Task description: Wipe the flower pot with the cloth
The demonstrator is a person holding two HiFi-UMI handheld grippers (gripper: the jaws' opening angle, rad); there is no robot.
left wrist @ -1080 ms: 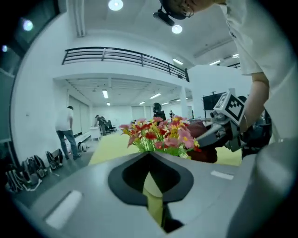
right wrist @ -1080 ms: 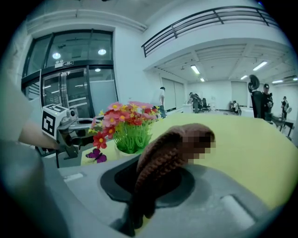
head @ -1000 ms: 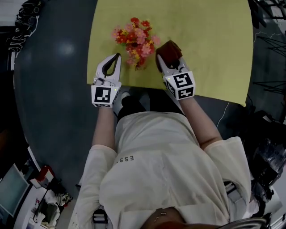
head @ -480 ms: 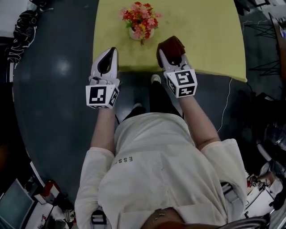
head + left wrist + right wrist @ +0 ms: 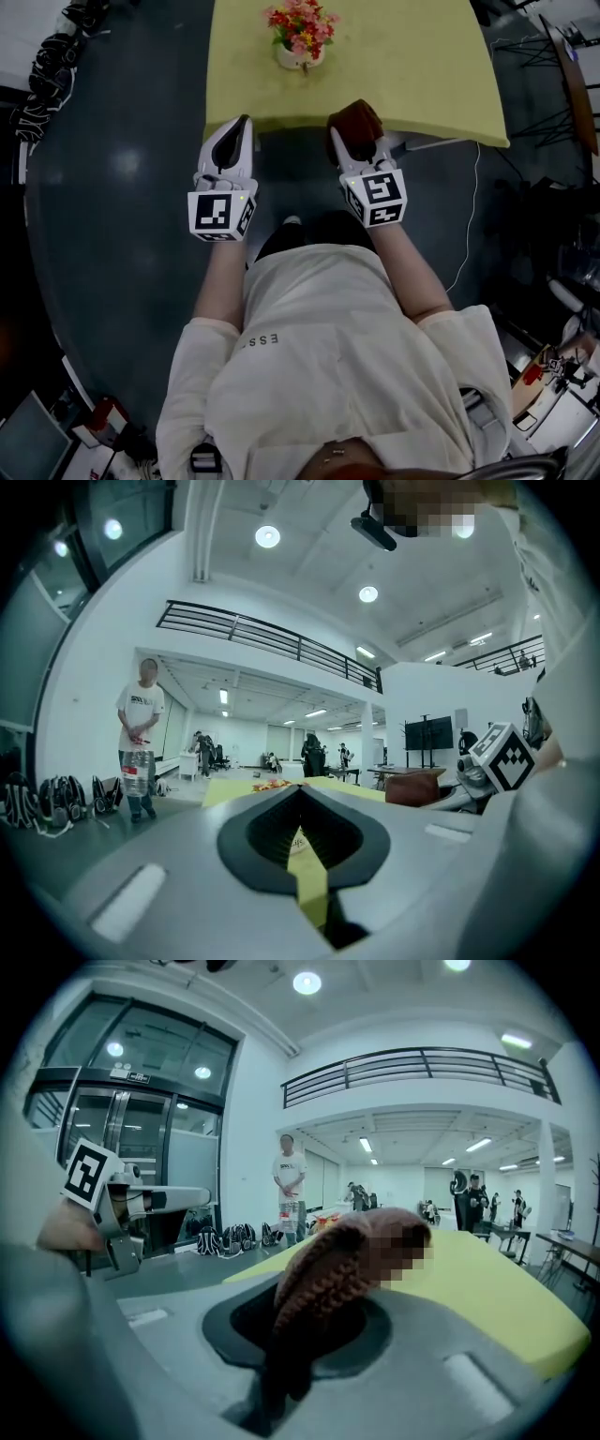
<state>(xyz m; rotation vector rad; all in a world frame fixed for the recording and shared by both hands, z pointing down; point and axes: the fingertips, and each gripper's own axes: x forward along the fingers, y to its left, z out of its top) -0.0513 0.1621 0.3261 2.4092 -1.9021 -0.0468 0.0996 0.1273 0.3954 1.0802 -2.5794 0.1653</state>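
Observation:
The flower pot point(image 5: 300, 54), white with red and pink flowers, stands near the front edge of the yellow table point(image 5: 412, 66). Both grippers hang over the dark floor, short of the table's near edge and apart from the pot. My left gripper point(image 5: 246, 122) is shut and holds nothing; in the left gripper view its jaws point(image 5: 300, 791) meet, with the flowers point(image 5: 270, 784) small and far beyond. My right gripper point(image 5: 357, 136) is shut on the brown knitted cloth point(image 5: 356, 117), which bulges over the jaws in the right gripper view point(image 5: 328, 1265).
A person point(image 5: 141, 733) holding a bottle stands off to the left, with bags point(image 5: 56, 799) on the floor beside them. A white cable point(image 5: 469, 225) trails across the floor right of the table. Dark gear point(image 5: 52, 56) lies at far left.
Both grippers have drawn back from the table, from beside the pot to over the floor. The pot now sits farther ahead. The cloth stays in the right gripper.

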